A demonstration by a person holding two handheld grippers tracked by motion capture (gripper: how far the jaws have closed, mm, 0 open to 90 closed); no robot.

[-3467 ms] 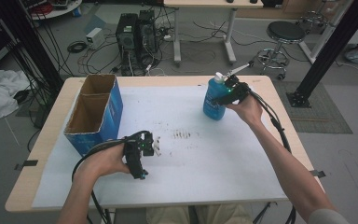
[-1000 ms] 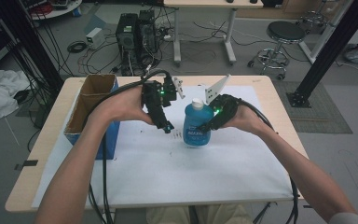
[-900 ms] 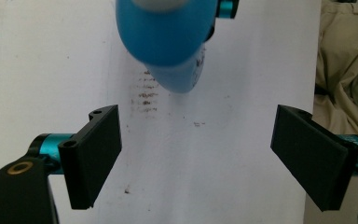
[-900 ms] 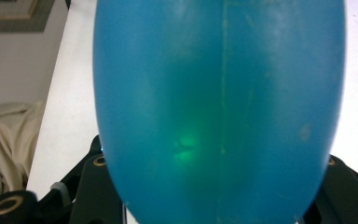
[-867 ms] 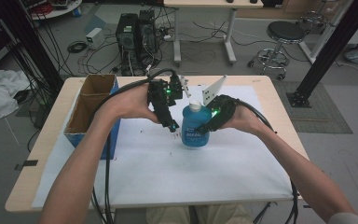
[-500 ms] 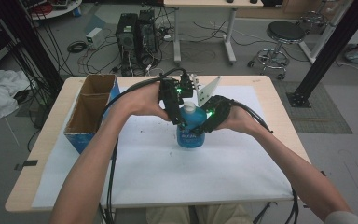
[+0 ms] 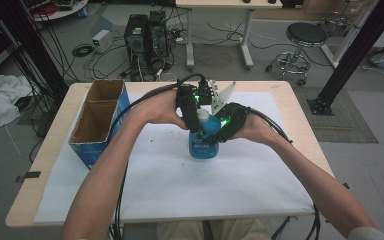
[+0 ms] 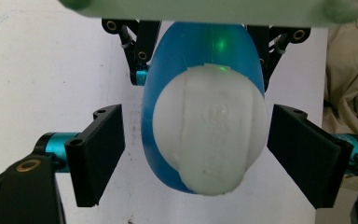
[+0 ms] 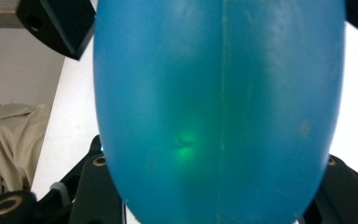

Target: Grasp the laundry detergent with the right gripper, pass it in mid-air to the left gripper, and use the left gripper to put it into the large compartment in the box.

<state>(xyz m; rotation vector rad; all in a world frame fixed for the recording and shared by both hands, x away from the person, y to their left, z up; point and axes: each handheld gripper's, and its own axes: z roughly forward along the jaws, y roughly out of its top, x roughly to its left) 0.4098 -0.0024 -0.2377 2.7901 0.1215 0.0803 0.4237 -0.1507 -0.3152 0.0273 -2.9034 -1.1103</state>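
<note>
A blue bottle point(image 7: 203, 146) with a white cap point(image 7: 203, 115) stands upright mid-table on the white sheet. My right gripper point(image 7: 216, 131) is shut on its upper body from the right; in the right gripper view the blue bottle point(image 9: 219, 107) sits between the jaws. My left gripper point(image 7: 195, 121) points down over the top. In the left gripper view the white cap point(image 8: 214, 140) lies between the two black fingers point(image 8: 98, 154), with a gap on each side. Those jaws have just been closing around the cap and are not touching it.
A blue cardboard box point(image 7: 97, 117), open at the top, stands at the table's left. The white sheet point(image 7: 180, 190) covers most of the wooden table point(image 7: 45, 165). Beyond the far edge are computer towers point(image 7: 145, 30), cables and a stool point(image 7: 302, 37).
The right hand carried the bottle from the far right to the middle. The left gripper came up from the near left and moved over the cap, its jaws narrowing slightly.
</note>
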